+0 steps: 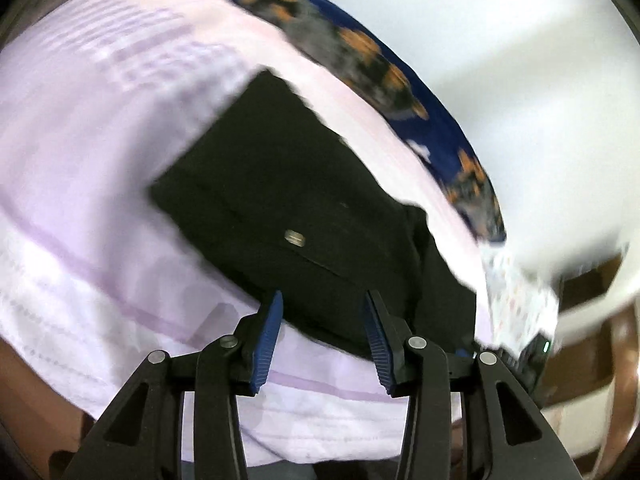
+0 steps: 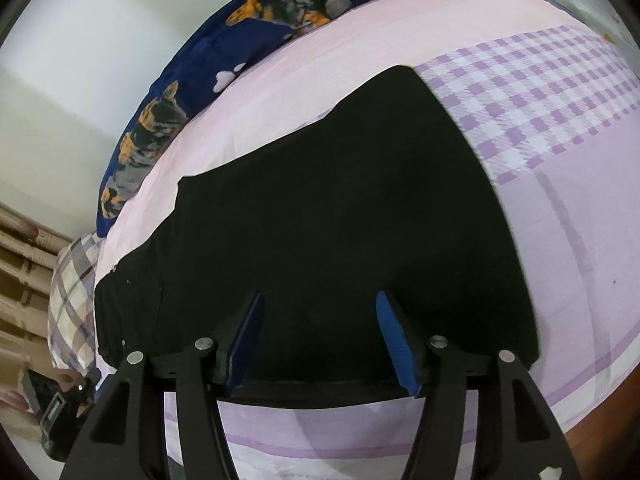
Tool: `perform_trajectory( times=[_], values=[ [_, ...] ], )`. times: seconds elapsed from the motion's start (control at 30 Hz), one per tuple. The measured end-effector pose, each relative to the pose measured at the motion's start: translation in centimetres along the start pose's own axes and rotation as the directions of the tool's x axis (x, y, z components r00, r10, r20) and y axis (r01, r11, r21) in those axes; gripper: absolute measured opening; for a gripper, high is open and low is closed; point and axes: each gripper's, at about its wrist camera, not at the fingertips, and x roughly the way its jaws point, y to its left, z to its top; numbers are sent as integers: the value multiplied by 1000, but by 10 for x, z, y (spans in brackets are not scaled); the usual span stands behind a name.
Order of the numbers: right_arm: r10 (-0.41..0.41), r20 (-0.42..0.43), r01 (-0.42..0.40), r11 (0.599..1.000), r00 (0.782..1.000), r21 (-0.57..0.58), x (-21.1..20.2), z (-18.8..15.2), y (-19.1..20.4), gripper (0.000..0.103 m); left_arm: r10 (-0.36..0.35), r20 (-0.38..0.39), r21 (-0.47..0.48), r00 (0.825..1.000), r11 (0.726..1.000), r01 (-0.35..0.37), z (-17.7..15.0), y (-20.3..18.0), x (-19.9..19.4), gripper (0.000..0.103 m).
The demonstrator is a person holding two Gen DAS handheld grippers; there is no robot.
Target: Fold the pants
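I see the black pants [image 2: 320, 216] lying flat on the bed [image 2: 560, 216], so they are easy to fold. My left claw [image 1: 322, 336] and right claw [image 2: 320, 340] both hang open over the near edge, holding nothing.
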Motion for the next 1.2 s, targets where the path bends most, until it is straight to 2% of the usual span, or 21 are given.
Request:
perform_trajectory(
  times=[0.07,0.27,0.37,0.5,0.6,0.9,0.93,1.0,1.13,1.2],
  values=[
    [5,-8,-5,1000,1000,-10,2,-2,6,57,-11,14,-62,1000,998,12,3,17,-2,43],
    [27,-41,-29,999,999,-43,13,-12,30,57,-40,37,-171,999,984,46,7,50,7,43],
    [18,-48,-21,998,999,-61,15,-15,38,59,-67,62,-248,996,965,81,10,72,8,43],
    [13,-47,-15,999,999,-51,16,-16,40,61,-102,96,-331,990,935,129,17,87,13,52],
    [9,-47,-11,999,999,-42,17,-14,41,62,-124,107,-364,987,918,155,22,93,15,53],
    [-19,-33,17,998,999,-68,19,-16,49,66,-109,123,-350,986,925,146,38,90,23,58],
    [-20,-32,17,997,999,-69,20,-16,49,66,-100,124,-345,987,928,137,38,88,23,57],
    [-18,-31,16,998,999,-64,19,-16,50,66,-43,115,-342,992,936,80,36,88,24,30],
    [-2,-36,0,999,999,-51,20,-15,48,66,31,119,-275,992,962,2,35,73,19,25],
    [19,-49,-20,999,999,-32,19,-12,45,66,105,143,-173,984,982,-79,35,46,14,24]
  ],
)
